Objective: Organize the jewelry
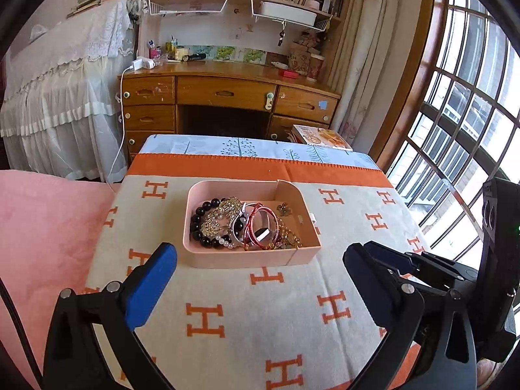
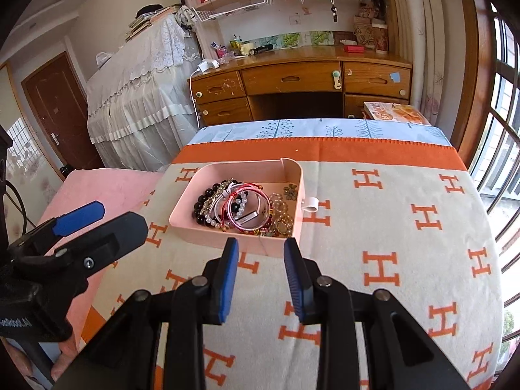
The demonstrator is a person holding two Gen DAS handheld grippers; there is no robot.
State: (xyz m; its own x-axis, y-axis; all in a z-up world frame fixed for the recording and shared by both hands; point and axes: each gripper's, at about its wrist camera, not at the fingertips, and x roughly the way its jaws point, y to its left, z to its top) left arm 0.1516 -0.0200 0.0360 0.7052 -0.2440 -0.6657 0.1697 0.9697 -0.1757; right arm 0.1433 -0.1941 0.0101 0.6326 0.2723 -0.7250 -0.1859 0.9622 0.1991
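Observation:
A pink jewelry tray [image 1: 208, 258] [image 2: 195, 226] sits on the blanket-covered table. It holds a black bead bracelet [image 1: 196, 224] [image 2: 201, 202], red bangles [image 1: 260, 227] [image 2: 247, 208], pearl strands, a gold piece [image 1: 217, 217] and gold chains [image 2: 281, 224]. My left gripper [image 1: 260, 260] is open wide, its fingers just short of the tray's near wall. My right gripper [image 2: 261, 250] is partly open and empty, fingertips close to the tray's near edge. The left gripper also shows at the left of the right wrist view [image 2: 107, 219].
The table carries a grey blanket [image 1: 227, 308] with orange H marks and an orange band. A pink cushion [image 1: 48, 221] lies to the left. Behind stand a wooden desk [image 1: 224, 91], a cloth-covered piano and bookshelves. A window [image 1: 471, 113] is on the right.

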